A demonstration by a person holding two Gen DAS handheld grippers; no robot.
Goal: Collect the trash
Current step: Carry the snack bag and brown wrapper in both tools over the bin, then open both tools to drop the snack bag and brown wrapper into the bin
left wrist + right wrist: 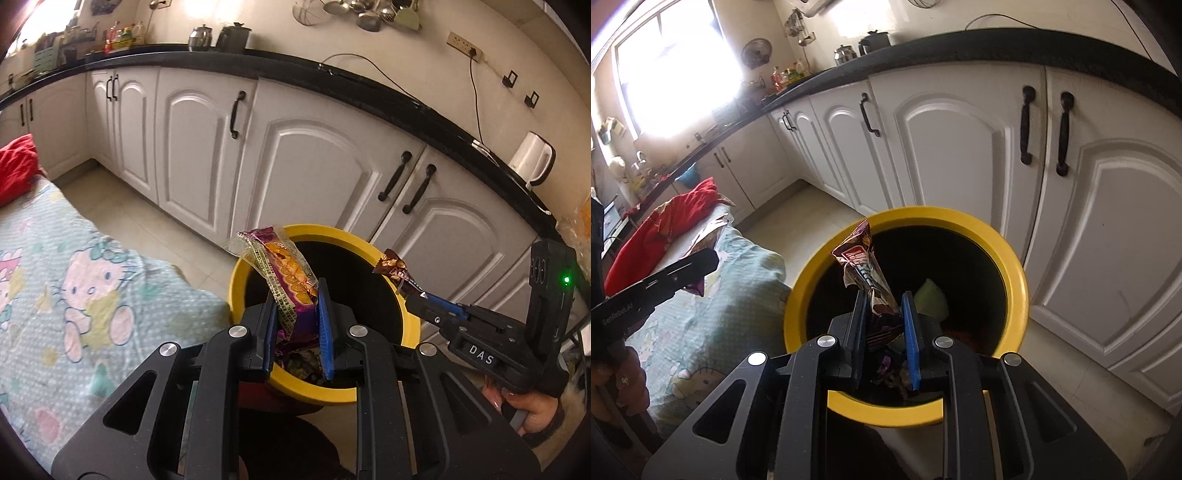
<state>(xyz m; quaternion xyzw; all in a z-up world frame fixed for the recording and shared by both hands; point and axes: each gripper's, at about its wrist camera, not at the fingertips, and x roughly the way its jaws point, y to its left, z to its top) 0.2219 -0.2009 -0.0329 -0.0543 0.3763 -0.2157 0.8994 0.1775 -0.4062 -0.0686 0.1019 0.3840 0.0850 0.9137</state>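
A yellow-rimmed bin [369,251] [1015,266] stands on the floor by white cabinets, with trash inside. My left gripper [297,295] is shut on a purple and orange snack wrapper [288,269], held above the bin's mouth. My right gripper [884,299] is shut on a brown chocolate wrapper [862,262], also over the bin. In the left wrist view the right gripper [410,295] reaches in from the right, the brown wrapper [395,267] sticking out over the rim. In the right wrist view the left gripper [698,264] shows at the left edge.
A bed with a pale cartoon-print sheet [74,280] [713,314] lies left of the bin; red cloth [665,225] sits on it. White cabinet doors [314,162] and a black counter [406,103] run behind. A white kettle [532,158] stands on the counter.
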